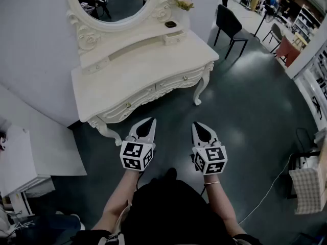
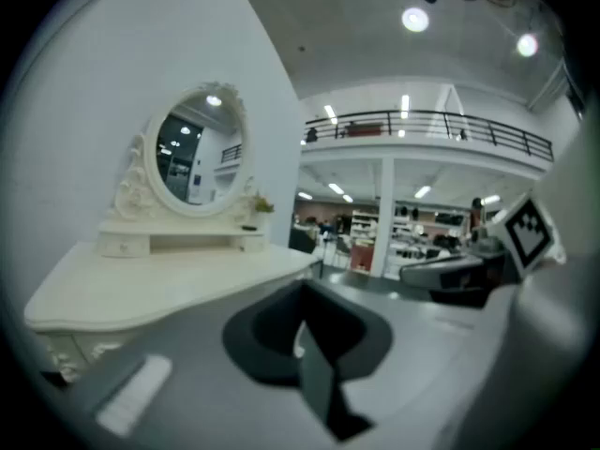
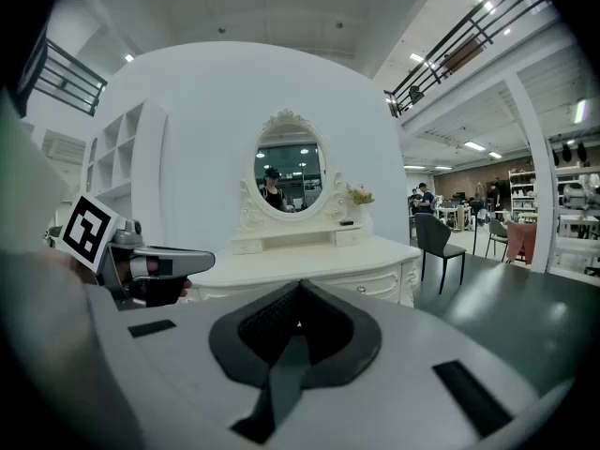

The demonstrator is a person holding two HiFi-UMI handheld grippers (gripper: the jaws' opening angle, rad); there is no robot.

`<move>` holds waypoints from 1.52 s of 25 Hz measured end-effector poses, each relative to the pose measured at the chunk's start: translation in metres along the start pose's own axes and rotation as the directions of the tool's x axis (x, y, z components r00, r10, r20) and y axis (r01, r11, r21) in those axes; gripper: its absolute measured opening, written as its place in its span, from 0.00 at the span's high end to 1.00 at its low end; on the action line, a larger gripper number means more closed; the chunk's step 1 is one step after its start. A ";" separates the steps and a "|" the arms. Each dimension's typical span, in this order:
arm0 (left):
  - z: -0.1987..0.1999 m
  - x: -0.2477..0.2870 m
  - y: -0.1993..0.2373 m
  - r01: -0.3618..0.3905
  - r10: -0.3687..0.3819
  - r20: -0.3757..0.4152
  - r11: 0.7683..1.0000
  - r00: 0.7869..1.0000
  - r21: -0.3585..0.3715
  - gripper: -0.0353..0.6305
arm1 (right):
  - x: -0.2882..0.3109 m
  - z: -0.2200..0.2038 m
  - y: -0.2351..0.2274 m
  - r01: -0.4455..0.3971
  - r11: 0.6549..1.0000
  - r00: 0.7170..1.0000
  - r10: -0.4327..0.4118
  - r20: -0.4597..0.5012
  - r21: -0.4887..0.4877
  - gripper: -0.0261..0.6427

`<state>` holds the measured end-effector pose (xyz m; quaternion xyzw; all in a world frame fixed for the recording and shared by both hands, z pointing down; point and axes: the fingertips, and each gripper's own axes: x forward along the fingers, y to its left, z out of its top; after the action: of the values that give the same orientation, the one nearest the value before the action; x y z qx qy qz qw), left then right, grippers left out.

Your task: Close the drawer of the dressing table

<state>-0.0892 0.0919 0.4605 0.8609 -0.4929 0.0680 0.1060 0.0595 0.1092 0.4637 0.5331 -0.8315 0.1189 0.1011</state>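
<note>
The white dressing table with an oval mirror stands against the wall ahead of me. Its two front drawers look flush with the carved front. My left gripper and right gripper hover side by side over the dark floor, a short way in front of the table and apart from it. Both point toward it, jaws together, nothing between them. The table lies to the left past the left gripper. It is straight ahead of the right gripper.
A small vase of flowers and a dark item sit on the table's upper shelf. A black chair stands at the right rear. A white cabinet is at the left, a cable on the floor at the right.
</note>
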 end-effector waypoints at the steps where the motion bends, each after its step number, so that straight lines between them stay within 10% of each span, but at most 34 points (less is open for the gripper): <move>1: 0.001 0.002 -0.001 -0.001 0.001 0.001 1.000 1.000 0.001 0.94 | 0.000 0.001 -0.002 0.001 1.000 1.000 -0.001 0.000 0.002 0.96; 38: 0.013 0.068 -0.013 0.010 -0.010 -0.016 0.999 1.000 0.038 0.94 | 0.041 0.020 -0.055 -0.052 0.996 0.998 0.050 0.034 0.066 0.84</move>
<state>-0.0438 0.0385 0.4616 0.8647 -0.4863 0.0838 0.0937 0.0918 0.0455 0.4621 0.5165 -0.8421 0.1404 0.0667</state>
